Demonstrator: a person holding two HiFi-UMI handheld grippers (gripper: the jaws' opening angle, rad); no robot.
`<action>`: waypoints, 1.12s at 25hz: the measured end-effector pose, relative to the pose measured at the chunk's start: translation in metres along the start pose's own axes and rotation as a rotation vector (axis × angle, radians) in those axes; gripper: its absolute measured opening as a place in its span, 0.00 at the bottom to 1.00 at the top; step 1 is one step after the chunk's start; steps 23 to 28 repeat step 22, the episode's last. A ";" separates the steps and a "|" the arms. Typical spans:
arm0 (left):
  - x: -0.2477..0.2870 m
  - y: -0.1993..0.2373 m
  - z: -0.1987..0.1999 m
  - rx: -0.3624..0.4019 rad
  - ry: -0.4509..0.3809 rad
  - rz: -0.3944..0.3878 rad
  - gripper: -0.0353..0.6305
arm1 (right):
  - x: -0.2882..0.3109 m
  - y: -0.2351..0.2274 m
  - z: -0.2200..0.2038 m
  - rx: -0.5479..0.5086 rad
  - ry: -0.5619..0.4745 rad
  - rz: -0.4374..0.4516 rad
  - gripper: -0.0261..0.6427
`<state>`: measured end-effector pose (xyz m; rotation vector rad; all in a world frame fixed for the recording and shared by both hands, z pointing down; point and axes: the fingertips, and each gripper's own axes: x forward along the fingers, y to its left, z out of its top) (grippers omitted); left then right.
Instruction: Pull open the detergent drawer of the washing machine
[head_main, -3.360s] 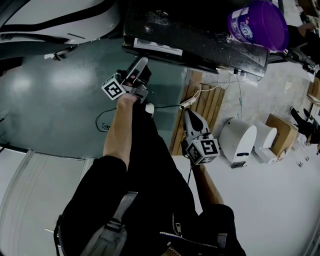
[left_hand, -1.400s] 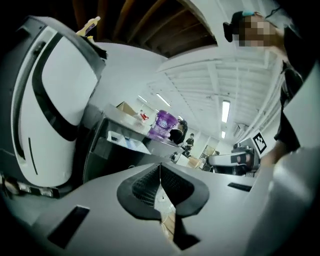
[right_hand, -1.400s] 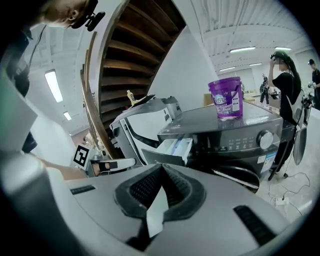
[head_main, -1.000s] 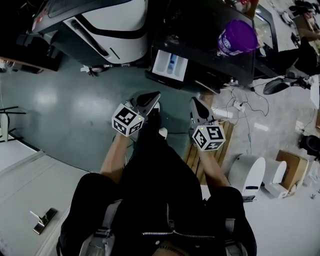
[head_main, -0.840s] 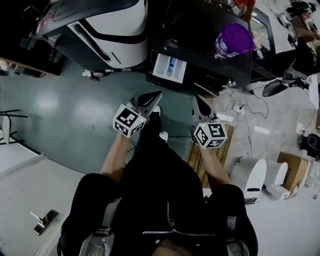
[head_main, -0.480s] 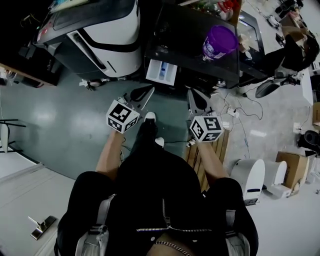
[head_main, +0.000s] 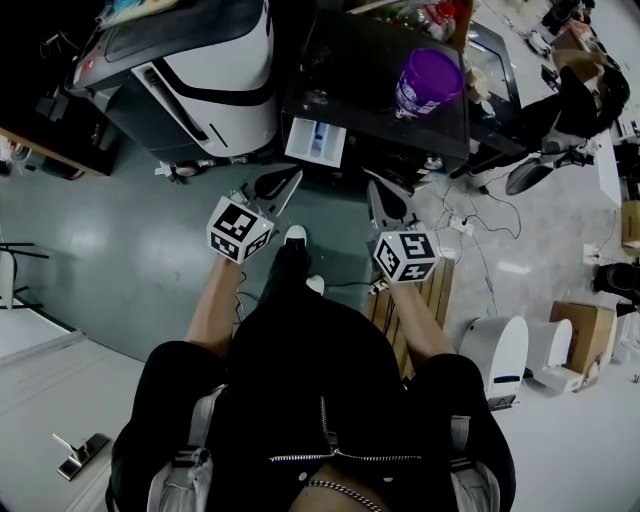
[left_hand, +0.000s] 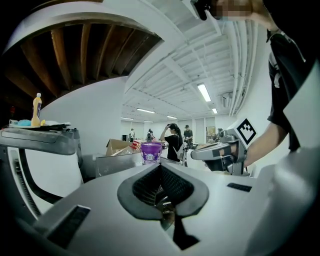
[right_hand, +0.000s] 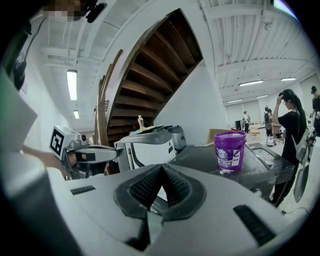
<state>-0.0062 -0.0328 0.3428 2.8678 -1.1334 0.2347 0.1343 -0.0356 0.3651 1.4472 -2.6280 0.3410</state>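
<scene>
The dark washing machine (head_main: 372, 60) stands at the top of the head view. Its white detergent drawer (head_main: 315, 141) sticks out of the front, with a blue compartment showing. A purple bucket (head_main: 428, 82) sits on the machine's lid. My left gripper (head_main: 290, 177) hangs just below the drawer, shut and holding nothing. My right gripper (head_main: 374, 188) is level with it to the right, also shut and holding nothing. In the left gripper view the jaws (left_hand: 160, 165) meet, with the bucket (left_hand: 151, 151) beyond. In the right gripper view the right gripper (right_hand: 161, 166) shows its jaws closed before the machine (right_hand: 220, 165).
A white and grey machine (head_main: 205, 65) stands to the left of the washer. A wooden pallet (head_main: 418, 300), cables, white housings (head_main: 503, 352) and a cardboard box (head_main: 585, 320) lie at the right. A person (head_main: 585, 95) stands at the top right. The wearer's shoes (head_main: 295, 236) are on the green floor.
Both grippers have risen a little and stayed shut. The head view has pulled back, so more of the machines shows. The drawer stays out.
</scene>
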 end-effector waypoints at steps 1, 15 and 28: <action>0.000 -0.002 -0.001 0.002 0.001 -0.002 0.08 | -0.001 0.000 -0.001 0.001 0.000 -0.001 0.04; -0.002 -0.009 -0.003 -0.005 -0.005 -0.010 0.08 | -0.007 0.006 -0.007 0.002 0.008 0.011 0.04; -0.003 -0.012 -0.005 -0.013 -0.001 -0.019 0.08 | -0.007 0.010 -0.010 0.006 0.013 0.018 0.04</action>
